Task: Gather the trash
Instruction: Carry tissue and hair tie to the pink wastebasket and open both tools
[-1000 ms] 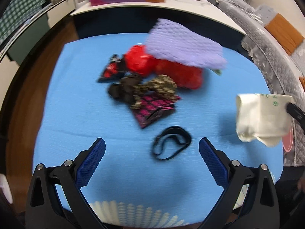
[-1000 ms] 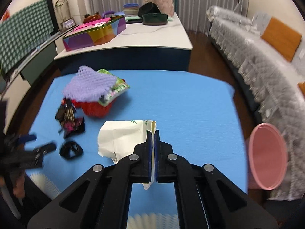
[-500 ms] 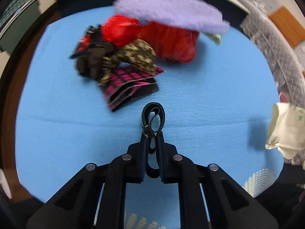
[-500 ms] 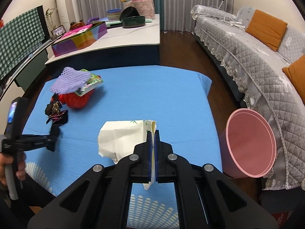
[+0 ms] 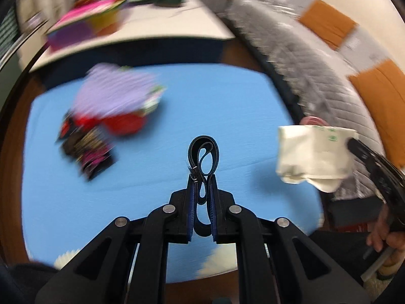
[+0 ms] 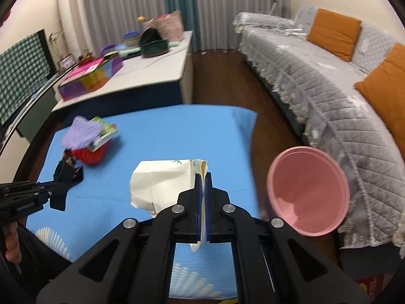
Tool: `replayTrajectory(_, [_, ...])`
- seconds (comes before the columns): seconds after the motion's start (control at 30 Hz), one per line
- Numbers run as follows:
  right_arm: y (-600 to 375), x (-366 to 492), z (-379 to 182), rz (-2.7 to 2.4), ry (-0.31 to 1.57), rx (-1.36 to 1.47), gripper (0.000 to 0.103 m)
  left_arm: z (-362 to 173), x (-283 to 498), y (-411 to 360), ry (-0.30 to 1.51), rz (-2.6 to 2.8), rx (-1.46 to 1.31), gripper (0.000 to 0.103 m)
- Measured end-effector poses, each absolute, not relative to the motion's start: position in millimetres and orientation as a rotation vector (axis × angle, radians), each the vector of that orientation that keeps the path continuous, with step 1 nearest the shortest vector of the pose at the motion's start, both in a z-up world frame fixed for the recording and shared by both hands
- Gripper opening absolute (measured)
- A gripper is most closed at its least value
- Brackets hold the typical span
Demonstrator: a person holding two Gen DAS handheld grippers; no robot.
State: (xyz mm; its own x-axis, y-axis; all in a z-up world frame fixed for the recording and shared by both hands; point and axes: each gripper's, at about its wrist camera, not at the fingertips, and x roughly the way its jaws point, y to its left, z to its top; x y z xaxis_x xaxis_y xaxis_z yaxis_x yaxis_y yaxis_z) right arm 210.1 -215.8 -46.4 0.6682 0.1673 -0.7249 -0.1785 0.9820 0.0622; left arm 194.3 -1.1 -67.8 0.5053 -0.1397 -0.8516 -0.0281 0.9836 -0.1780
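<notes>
My left gripper is shut on a black elastic band, held above the blue table. My right gripper is shut on a cream paper bag, lifted over the table's right part; the bag also shows in the left wrist view. A pink bin stands on the floor to the right of the table. A trash pile lies at the table's left: purple foam mesh, red netting and dark wrappers. The left gripper shows at far left in the right wrist view.
A grey quilted sofa with orange cushions runs along the right. A white counter with a colourful box and bowls stands behind the table. Wooden floor lies between table and sofa.
My left gripper closed on the black band and lifted it, swinging right. My right gripper carried the paper bag rightward, bringing the pink bin closer.
</notes>
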Motion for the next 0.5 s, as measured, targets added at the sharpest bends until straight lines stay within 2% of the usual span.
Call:
replayTrajectory(0.23, [-313, 226, -23, -0.046, 0.725, 0.011, 0.003, -48, 244, -122, 1.015, -0.328, -0.055, 0.01])
replayTrajectory(0.5, [-392, 247, -44, -0.24, 0.699, 0.072, 0.003, -69, 309, -229, 1.071, -0.461, 0.042, 0.01])
